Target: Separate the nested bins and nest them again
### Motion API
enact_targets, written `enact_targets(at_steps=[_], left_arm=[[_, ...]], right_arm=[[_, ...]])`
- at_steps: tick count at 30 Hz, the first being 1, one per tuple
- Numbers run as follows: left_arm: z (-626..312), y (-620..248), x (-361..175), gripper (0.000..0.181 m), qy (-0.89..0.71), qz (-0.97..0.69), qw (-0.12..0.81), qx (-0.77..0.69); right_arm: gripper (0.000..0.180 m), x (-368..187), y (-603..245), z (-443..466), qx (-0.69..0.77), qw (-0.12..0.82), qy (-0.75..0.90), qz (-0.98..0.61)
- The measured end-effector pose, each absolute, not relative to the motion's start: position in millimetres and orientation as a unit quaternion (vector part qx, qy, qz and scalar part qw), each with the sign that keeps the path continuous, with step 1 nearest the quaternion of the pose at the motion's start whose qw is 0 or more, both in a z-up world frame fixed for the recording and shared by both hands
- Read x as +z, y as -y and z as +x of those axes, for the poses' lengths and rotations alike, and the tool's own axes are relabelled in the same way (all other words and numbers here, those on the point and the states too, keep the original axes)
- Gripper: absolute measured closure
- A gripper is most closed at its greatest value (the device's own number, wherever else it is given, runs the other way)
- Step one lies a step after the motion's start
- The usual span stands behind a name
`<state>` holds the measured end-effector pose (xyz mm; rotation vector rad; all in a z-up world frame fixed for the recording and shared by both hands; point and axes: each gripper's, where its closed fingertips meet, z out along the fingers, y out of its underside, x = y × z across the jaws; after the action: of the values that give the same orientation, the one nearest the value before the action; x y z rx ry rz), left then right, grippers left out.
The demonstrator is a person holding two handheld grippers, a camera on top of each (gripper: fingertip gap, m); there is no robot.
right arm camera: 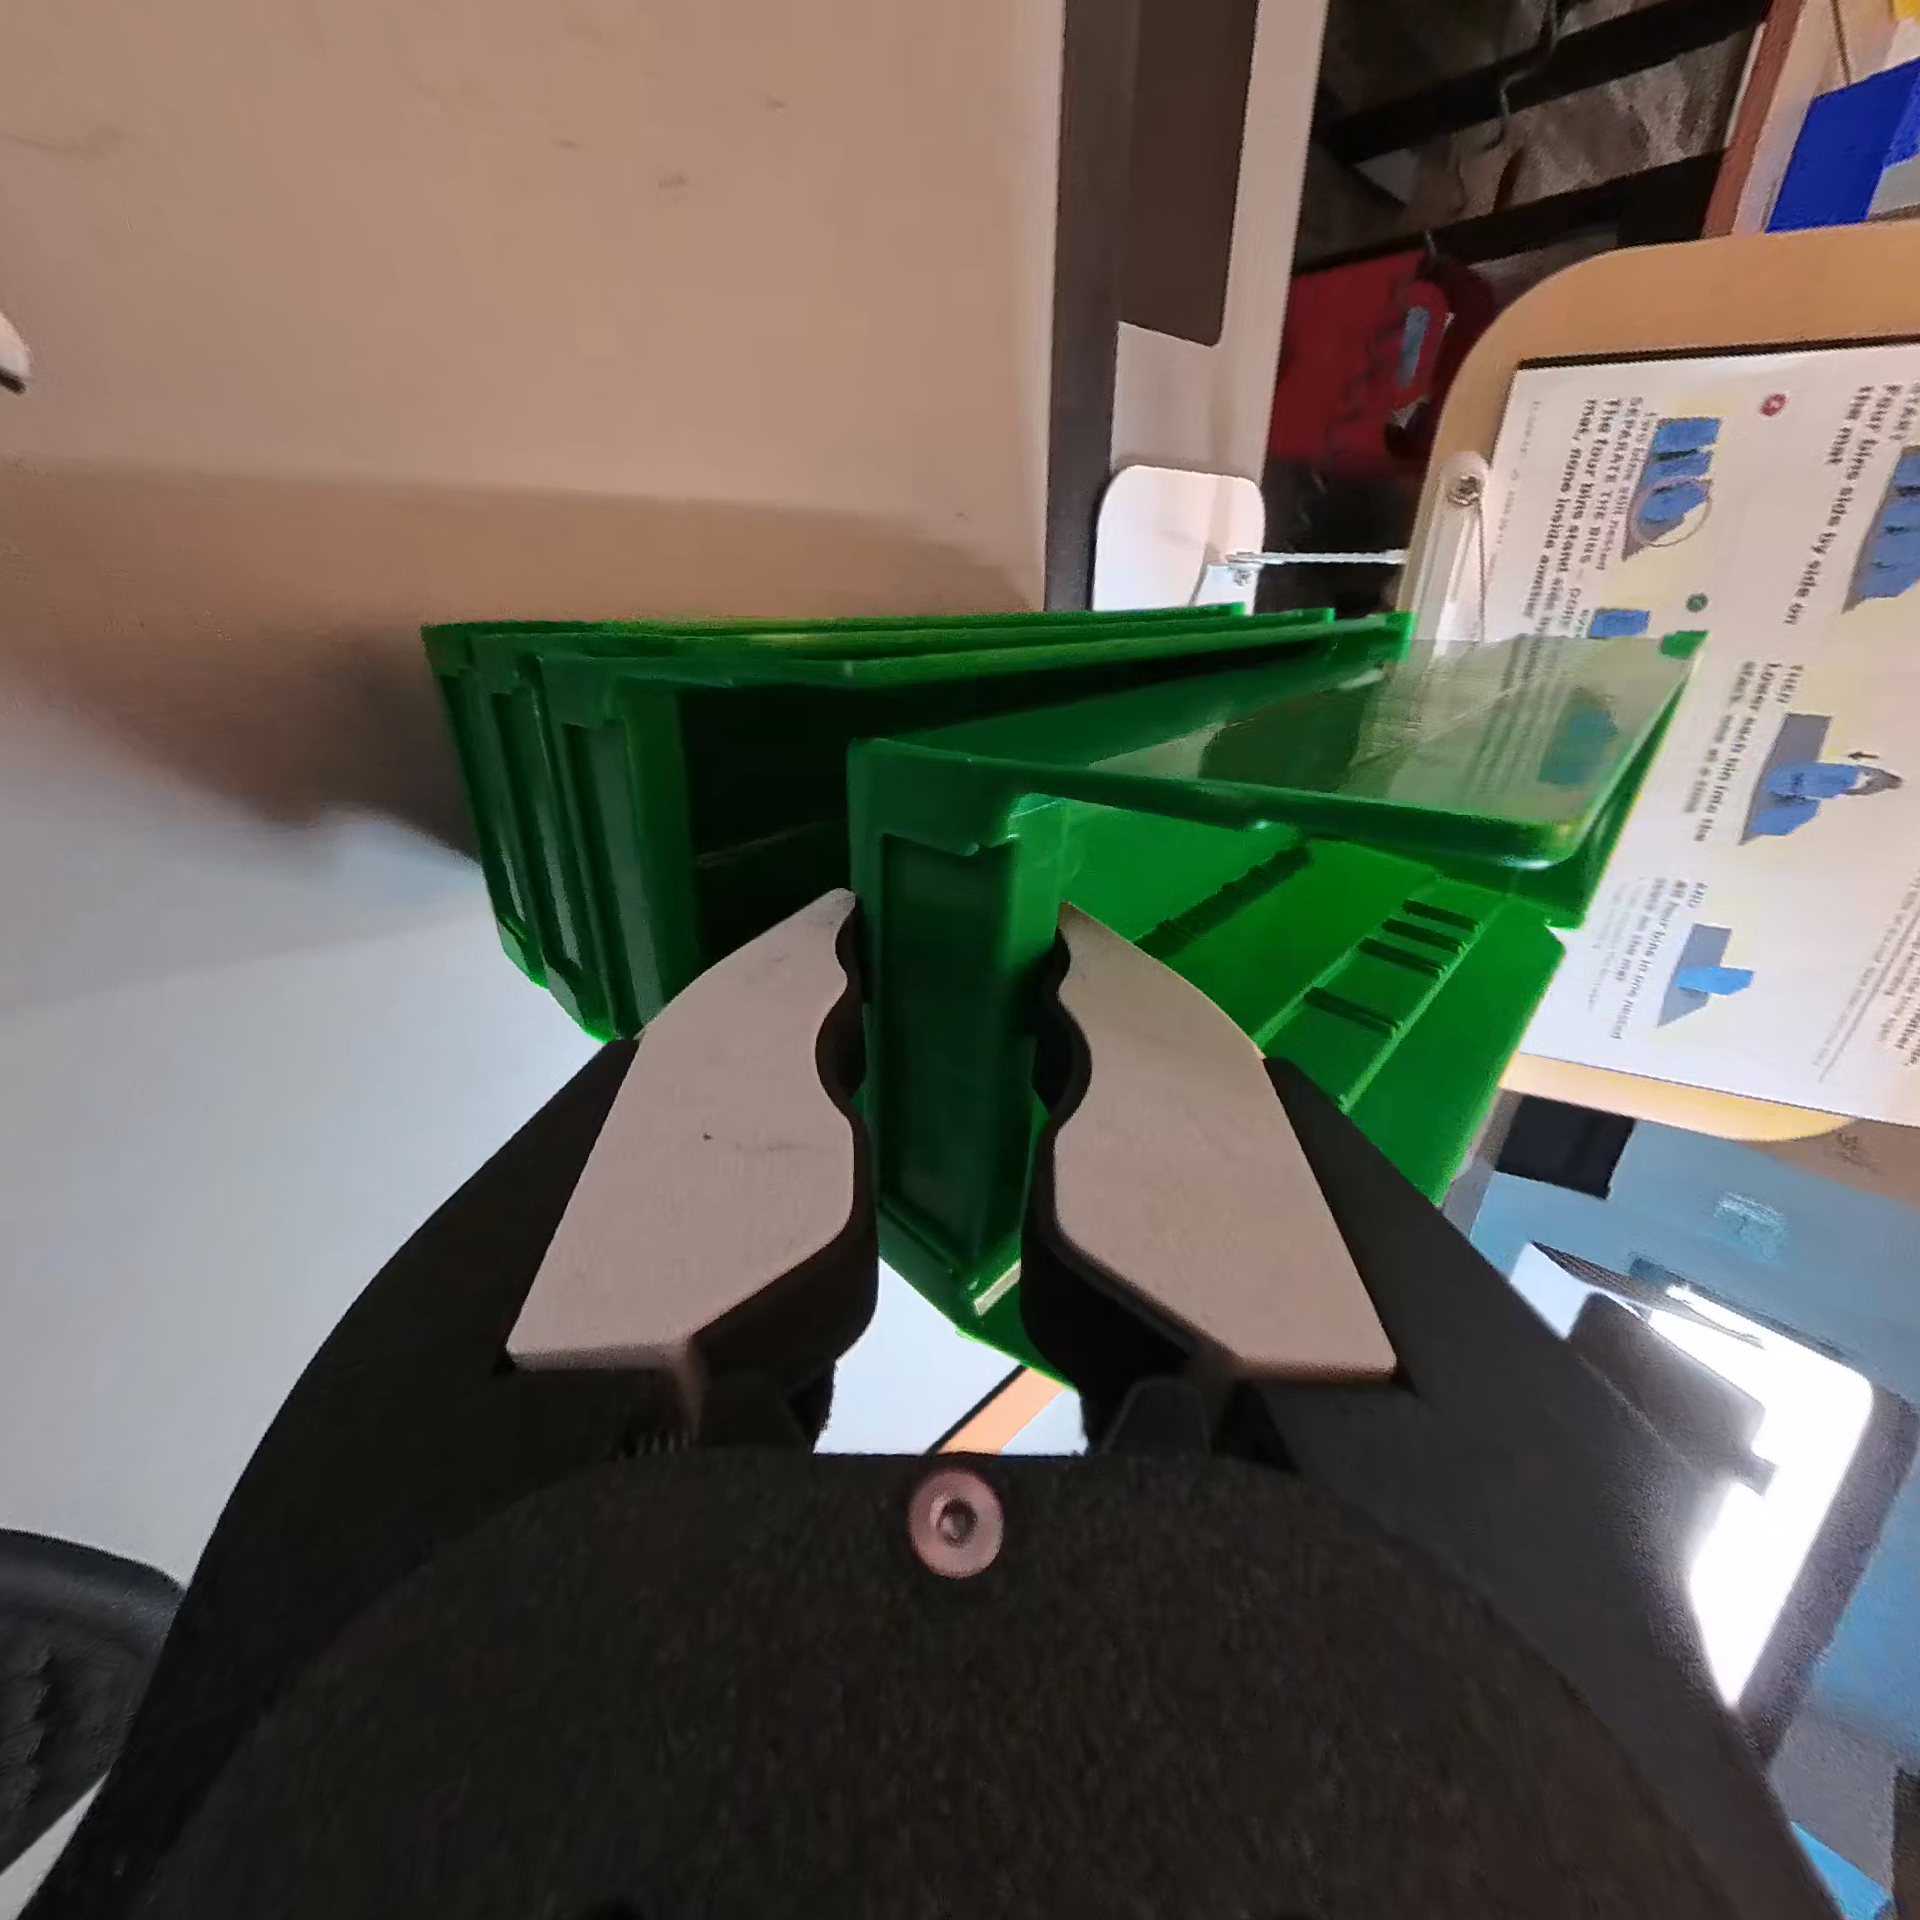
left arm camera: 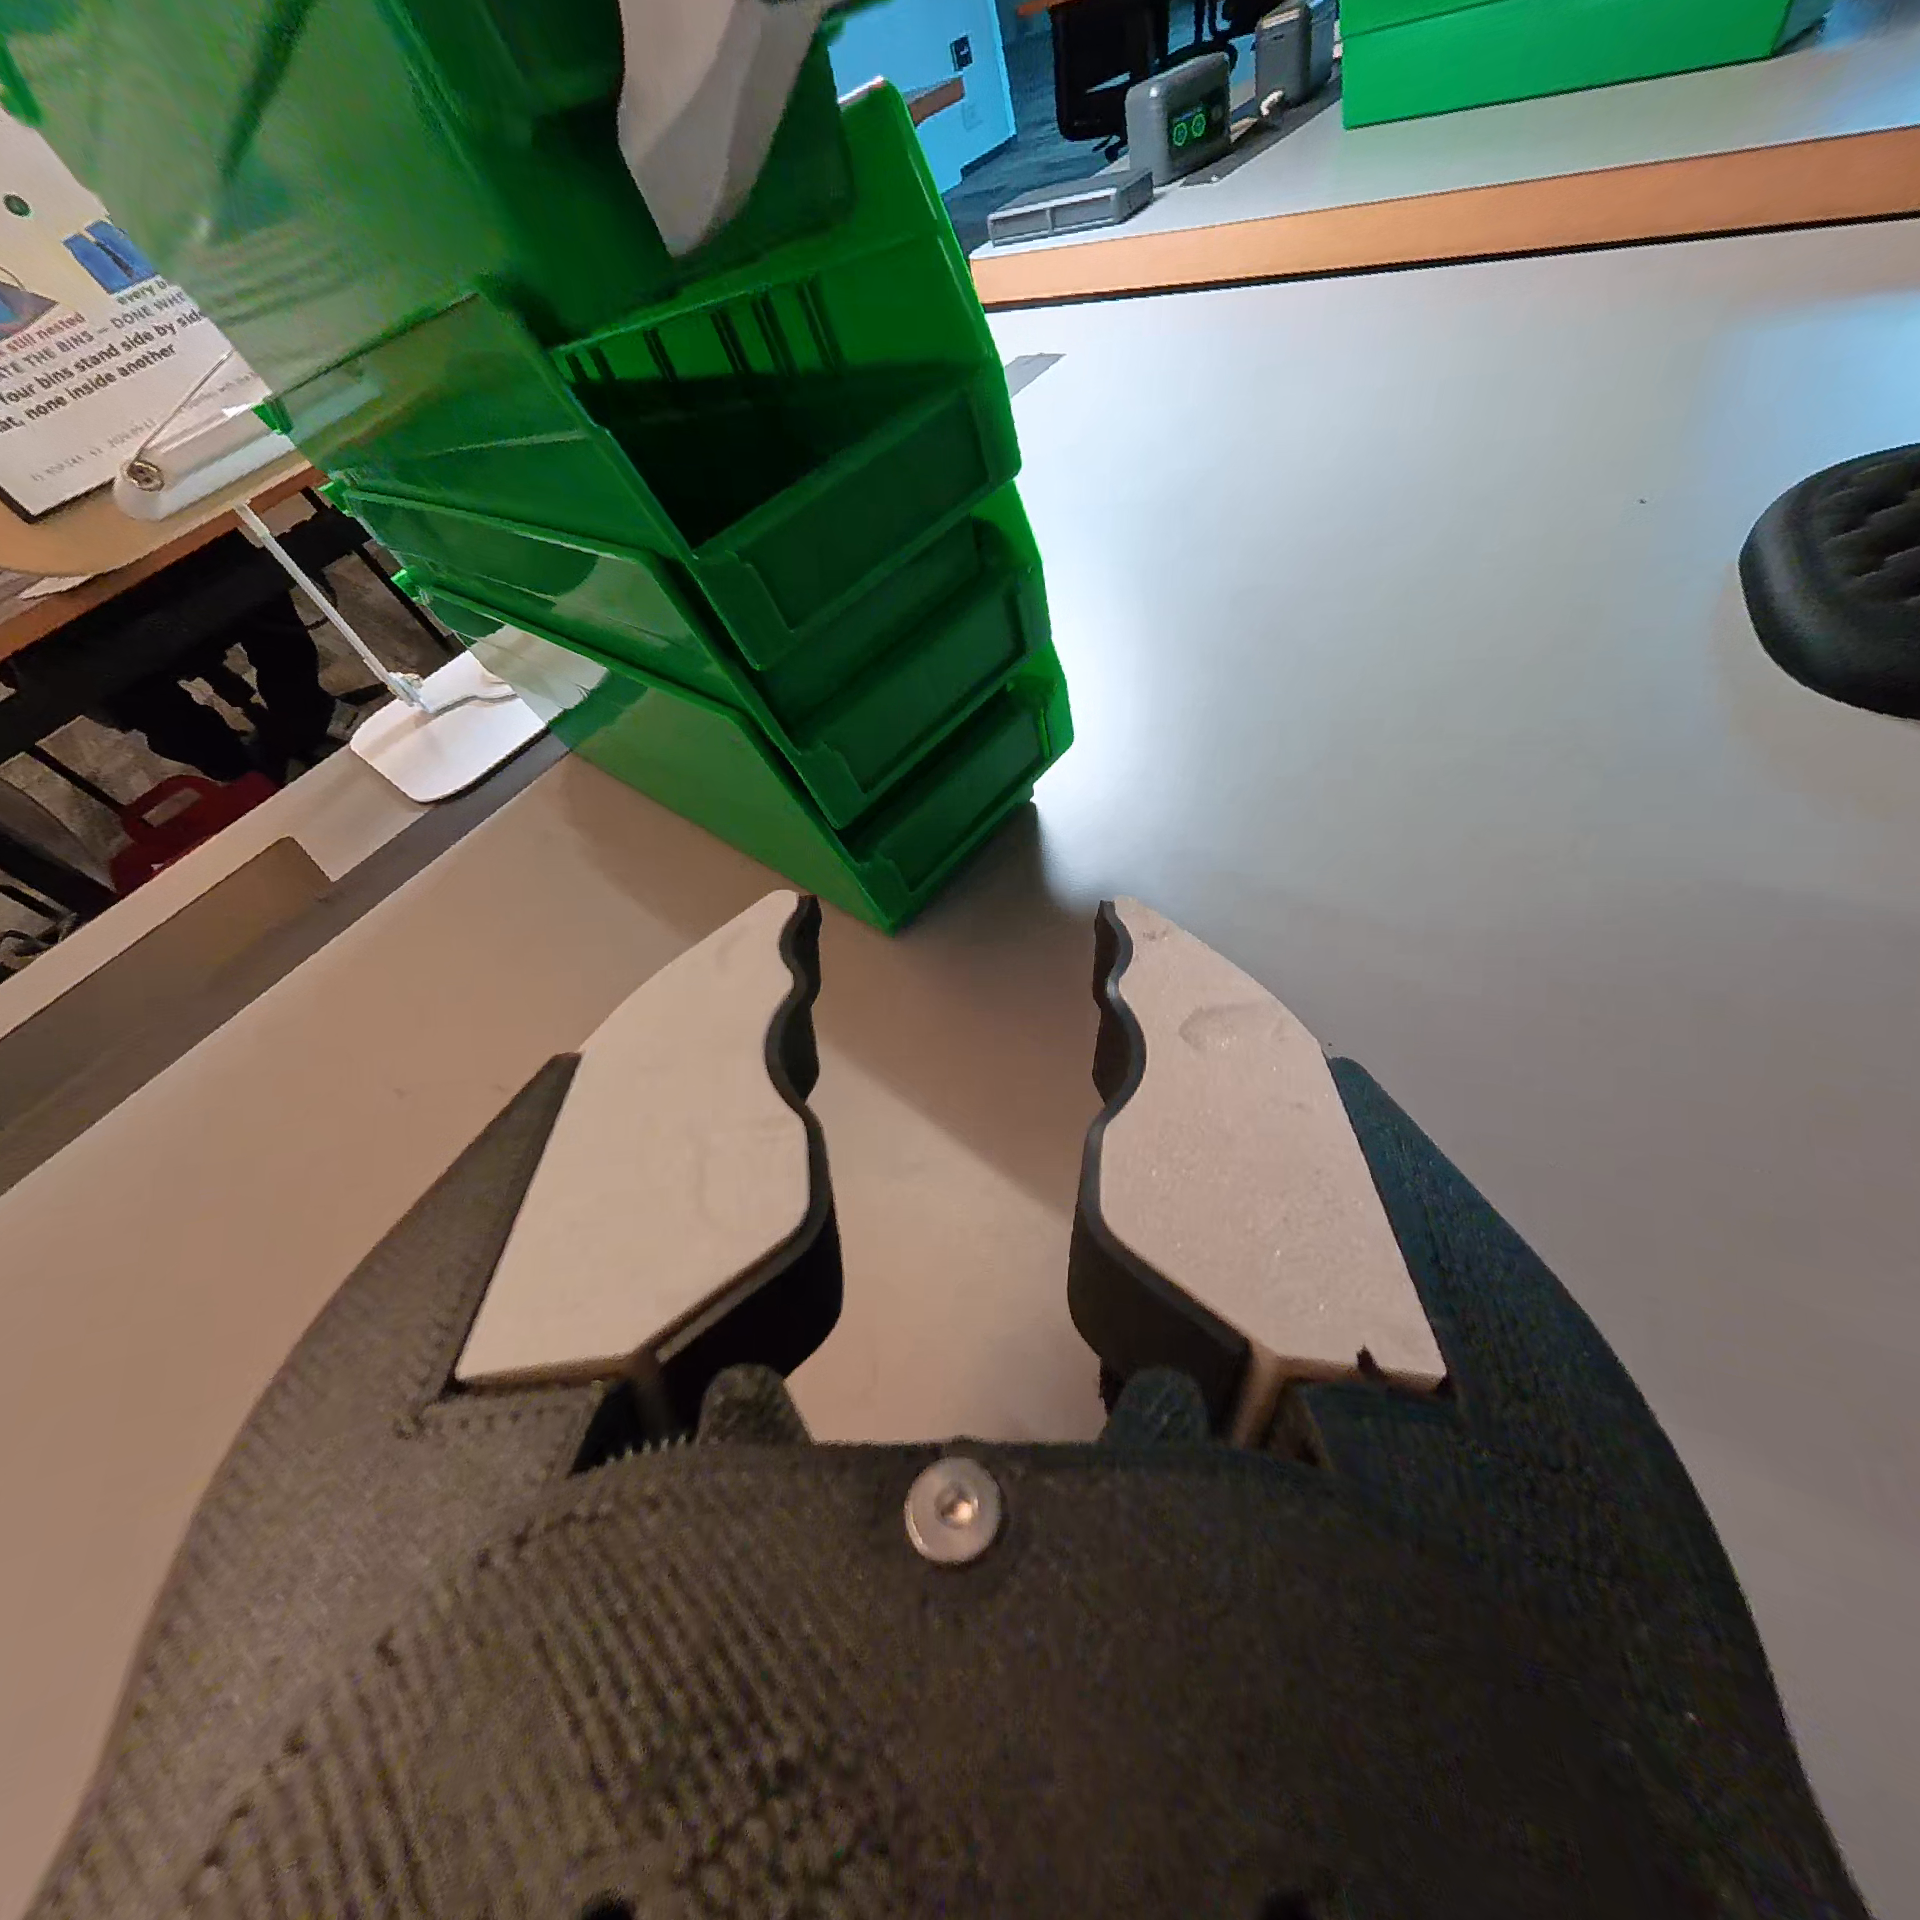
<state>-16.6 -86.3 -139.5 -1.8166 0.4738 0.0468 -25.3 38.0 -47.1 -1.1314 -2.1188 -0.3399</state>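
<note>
A stack of three nested green bins (left arm camera: pixel 914 665) stands on the grey table just ahead of my left gripper (left arm camera: pixel 956 914), which is open and empty a little short of the stack's front corner. A fourth green bin (left arm camera: pixel 436 187) hangs tilted above the stack, held by my right gripper, whose grey finger (left arm camera: pixel 707 125) shows at the top. In the right wrist view my right gripper (right arm camera: pixel 951 920) is shut on the front lip of this top green bin (right arm camera: pixel 951 1039), lifted partly off the nested stack (right arm camera: pixel 582 790) behind it.
A white stand (left arm camera: pixel 447 727) with an instruction sheet (right arm camera: pixel 1714 665) sits at the table's far edge beside the stack. A black chair back (left arm camera: pixel 1839 582) is at the right. More green bins (left arm camera: pixel 1558 52) and grey boxes (left arm camera: pixel 1174 114) sit on another table behind.
</note>
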Motion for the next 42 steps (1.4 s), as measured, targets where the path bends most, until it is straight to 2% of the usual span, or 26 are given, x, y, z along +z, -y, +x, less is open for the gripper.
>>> enact_targets(at_steps=[21,23,29,34,42], left_arm=[[-14,87,-140,0.13,-0.207,-0.779,0.591,0.019],[-14,87,-140,0.13,-0.208,-0.78,0.591,0.018],[-15,87,-139,0.13,-0.207,-0.778,0.593,0.019],[-16,88,-136,0.13,-0.201,-0.776,0.598,0.014],[-29,87,-121,0.13,-0.166,-0.767,0.62,0.005]], right_arm=[[0.145,-70,-29,-26,-0.149,0.34,0.835,-0.407],[0.136,-67,-30,-27,-0.156,0.35,0.833,-0.399],[0.129,-50,-14,-23,-0.112,0.363,0.831,-0.406],[0.129,-25,-2,-14,-0.03,0.411,0.805,-0.428],[0.134,6,-7,33,0.172,0.562,0.643,-0.491]])
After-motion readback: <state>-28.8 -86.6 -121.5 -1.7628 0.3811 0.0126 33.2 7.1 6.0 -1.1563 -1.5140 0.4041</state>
